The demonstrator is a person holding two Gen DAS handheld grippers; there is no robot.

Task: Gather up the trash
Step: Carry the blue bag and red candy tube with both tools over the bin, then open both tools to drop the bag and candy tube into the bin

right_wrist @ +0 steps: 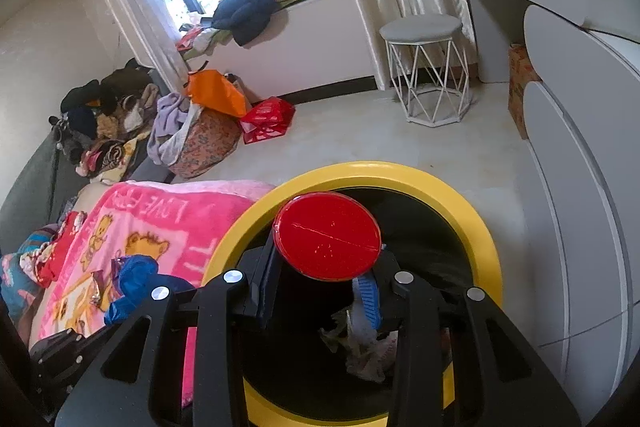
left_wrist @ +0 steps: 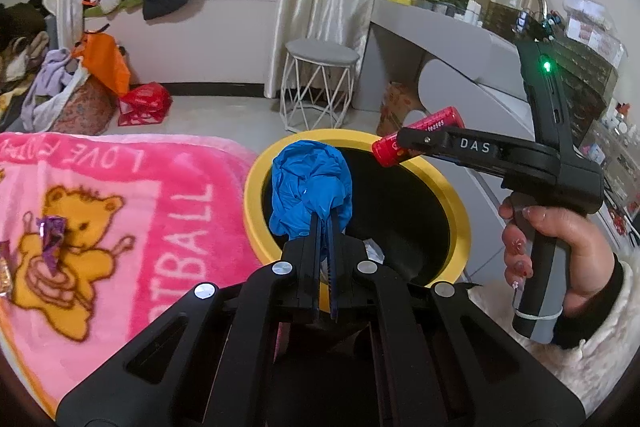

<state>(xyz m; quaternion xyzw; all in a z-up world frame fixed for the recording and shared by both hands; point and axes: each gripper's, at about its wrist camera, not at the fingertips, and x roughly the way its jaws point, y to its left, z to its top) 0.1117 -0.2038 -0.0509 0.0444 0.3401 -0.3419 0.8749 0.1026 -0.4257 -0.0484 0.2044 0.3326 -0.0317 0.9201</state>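
Observation:
My left gripper [left_wrist: 325, 223] is shut on a crumpled blue plastic bag [left_wrist: 310, 183] and holds it over the left side of the yellow-rimmed black bin [left_wrist: 256, 183]. My right gripper [left_wrist: 404, 147] is shut on a red cylindrical can [left_wrist: 418, 135], held above the bin's far rim. In the right wrist view the can's red end [right_wrist: 326, 237] sits between the fingers [right_wrist: 366, 297] over the bin [right_wrist: 476, 227], which holds crumpled paper [right_wrist: 362, 347]. A purple wrapper [left_wrist: 50, 233] lies on the pink blanket [left_wrist: 120, 211].
The pink bear blanket [right_wrist: 152, 227] covers the bed left of the bin, with more wrappers near its left edge [left_wrist: 5, 267]. A white wire stool [left_wrist: 318, 83], a grey dresser [right_wrist: 580, 187], a cardboard box [right_wrist: 520, 87] and bags of clothes [right_wrist: 208, 131] stand on the floor.

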